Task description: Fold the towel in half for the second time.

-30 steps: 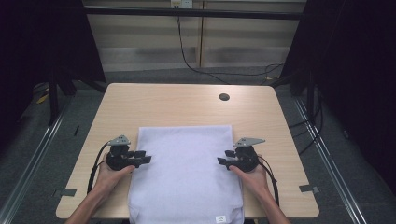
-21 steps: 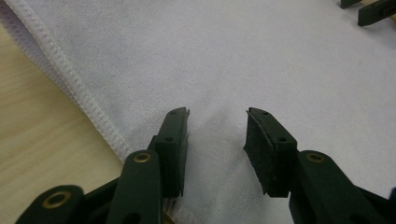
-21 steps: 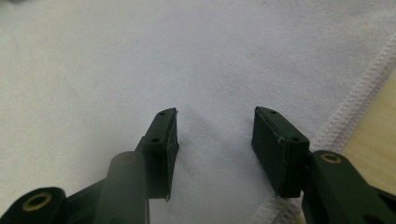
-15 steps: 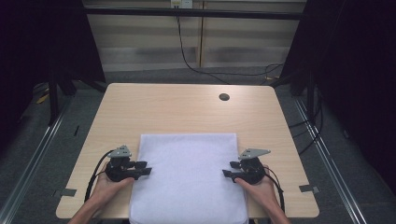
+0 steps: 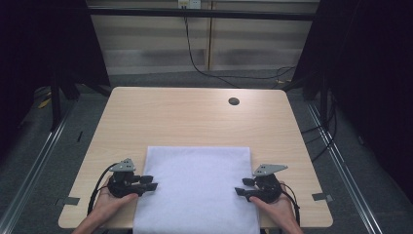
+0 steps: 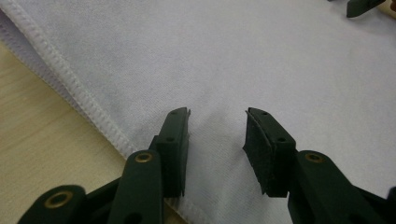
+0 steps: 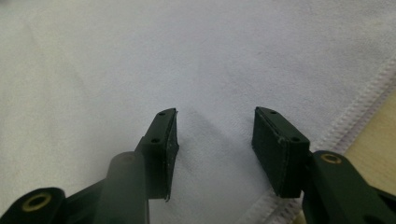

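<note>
We are holding the left tool and right tool open over opposite side hems of the white rectangular microfibre cloth lying between them

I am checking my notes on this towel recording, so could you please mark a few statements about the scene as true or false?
1. The white towel lies flat on the wooden table. True.
2. The left gripper has its jaws clamped shut on a fold of cloth. False: the jaws stand apart over flat cloth.
3. The right gripper is at the towel's right edge. True.
4. The towel hangs over the table's far edge. False: it runs over the near edge.
5. A dark round hole lies beyond the towel. True.
</note>
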`<state>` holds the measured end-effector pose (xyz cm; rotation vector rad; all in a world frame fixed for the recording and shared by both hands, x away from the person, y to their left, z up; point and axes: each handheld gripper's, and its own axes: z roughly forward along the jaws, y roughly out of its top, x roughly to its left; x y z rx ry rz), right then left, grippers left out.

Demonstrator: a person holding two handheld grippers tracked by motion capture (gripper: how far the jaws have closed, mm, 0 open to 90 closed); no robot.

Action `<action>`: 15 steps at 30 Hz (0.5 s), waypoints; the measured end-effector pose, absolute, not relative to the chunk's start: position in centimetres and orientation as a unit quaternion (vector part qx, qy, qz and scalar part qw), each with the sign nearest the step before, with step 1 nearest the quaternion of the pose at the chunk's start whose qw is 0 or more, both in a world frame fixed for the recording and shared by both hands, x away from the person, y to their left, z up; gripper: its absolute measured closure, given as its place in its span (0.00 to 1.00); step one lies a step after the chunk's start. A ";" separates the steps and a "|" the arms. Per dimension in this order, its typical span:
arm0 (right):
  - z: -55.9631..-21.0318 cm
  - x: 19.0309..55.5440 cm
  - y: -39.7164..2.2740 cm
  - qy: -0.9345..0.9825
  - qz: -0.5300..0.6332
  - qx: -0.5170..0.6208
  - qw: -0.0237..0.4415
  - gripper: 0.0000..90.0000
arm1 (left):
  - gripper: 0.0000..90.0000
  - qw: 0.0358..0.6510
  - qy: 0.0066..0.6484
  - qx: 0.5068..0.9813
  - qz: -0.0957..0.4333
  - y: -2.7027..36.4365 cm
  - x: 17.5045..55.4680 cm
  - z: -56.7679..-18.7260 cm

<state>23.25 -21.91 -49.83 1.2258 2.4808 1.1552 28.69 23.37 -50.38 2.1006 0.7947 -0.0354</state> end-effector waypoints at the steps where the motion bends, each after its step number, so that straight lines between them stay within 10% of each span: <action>1: -49.8 23.2 -22.0 0.826 0.386 0.405 0.070 0.56 | 0.66 0.431 0.318 0.844 -0.016 23.3 28.5 -50.3; 15: -48.4 21.9 -22.5 0.819 0.399 0.405 0.081 0.52 | 0.57 0.448 0.308 0.839 0.006 24.2 27.5 -48.1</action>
